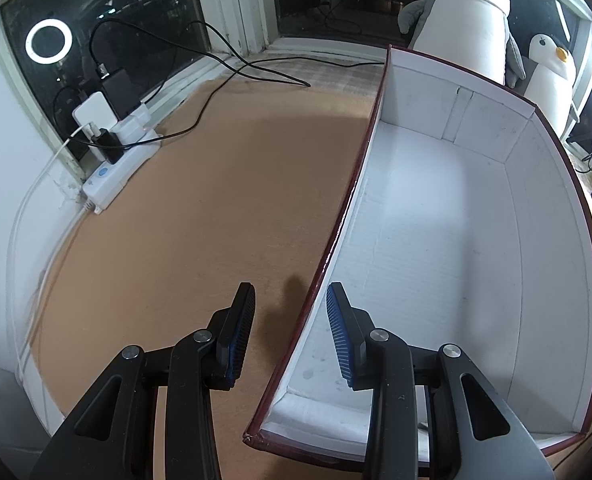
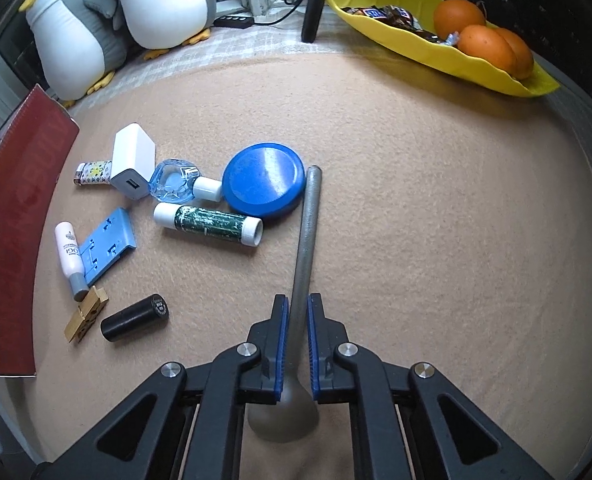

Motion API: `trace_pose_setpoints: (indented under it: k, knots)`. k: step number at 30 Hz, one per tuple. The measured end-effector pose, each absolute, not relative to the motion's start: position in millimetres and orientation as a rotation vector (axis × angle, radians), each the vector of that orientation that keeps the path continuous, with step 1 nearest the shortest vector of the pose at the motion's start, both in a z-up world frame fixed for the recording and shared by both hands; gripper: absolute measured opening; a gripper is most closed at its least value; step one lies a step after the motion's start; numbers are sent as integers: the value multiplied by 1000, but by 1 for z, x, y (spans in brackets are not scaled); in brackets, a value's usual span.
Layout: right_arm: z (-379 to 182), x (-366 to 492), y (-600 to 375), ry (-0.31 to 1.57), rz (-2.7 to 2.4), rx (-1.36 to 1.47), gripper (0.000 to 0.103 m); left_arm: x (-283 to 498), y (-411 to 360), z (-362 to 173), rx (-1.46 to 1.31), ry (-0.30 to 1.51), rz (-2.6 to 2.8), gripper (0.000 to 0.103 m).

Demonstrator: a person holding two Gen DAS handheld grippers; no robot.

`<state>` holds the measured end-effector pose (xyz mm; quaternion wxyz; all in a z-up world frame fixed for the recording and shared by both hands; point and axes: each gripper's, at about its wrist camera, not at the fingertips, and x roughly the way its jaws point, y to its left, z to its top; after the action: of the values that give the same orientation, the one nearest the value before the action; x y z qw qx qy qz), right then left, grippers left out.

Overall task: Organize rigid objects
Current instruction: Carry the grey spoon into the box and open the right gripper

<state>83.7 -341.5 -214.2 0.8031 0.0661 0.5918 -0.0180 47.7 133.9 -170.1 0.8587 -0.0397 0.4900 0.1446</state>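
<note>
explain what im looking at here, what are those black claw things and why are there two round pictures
Each black claw is a hand-held two-finger gripper with blue pads; a person carries one in each hand. A wide-angle camera sits on each gripper and looks along its fingers, hence the two round pictures.

The left-hand view shows the left gripper open, its fingers either side of the wall of a dark red cardboard box with a white inside, which has nothing in it.

The right-hand view shows the right gripper shut on the handle of a grey metal spoon. On the tan felt tabletop lie small items: a round blue lid, a green-and-white tube, a white charger cube and a black cylinder. Presumably they go into the box.
</note>
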Motion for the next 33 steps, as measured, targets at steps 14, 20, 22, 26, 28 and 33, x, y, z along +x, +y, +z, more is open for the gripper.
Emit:
trace_pose_setpoints:
  k: [14, 20, 22, 26, 28, 33]
  knots:
    - [-201, 57, -346, 1231, -91, 196, 7, 51, 133, -173, -80, 1050, 252, 36]
    - [-170, 48, -337, 1177, -62, 203, 7, 53, 130, -174, -79, 1055, 238, 31]
    - [-156, 49, -329, 1148, -41, 193, 7, 53, 131, -174, -81, 1057, 234, 30]
    - [-125, 54, -298, 1082, 35, 173, 7, 51, 130, -172, -74, 1048, 225, 25]
    - [-112, 58, -281, 1056, 74, 164, 7, 50, 132, -171, -80, 1046, 223, 21]
    - [-80, 71, -225, 997, 199, 126, 7, 47, 138, -167, -98, 1040, 207, 13]
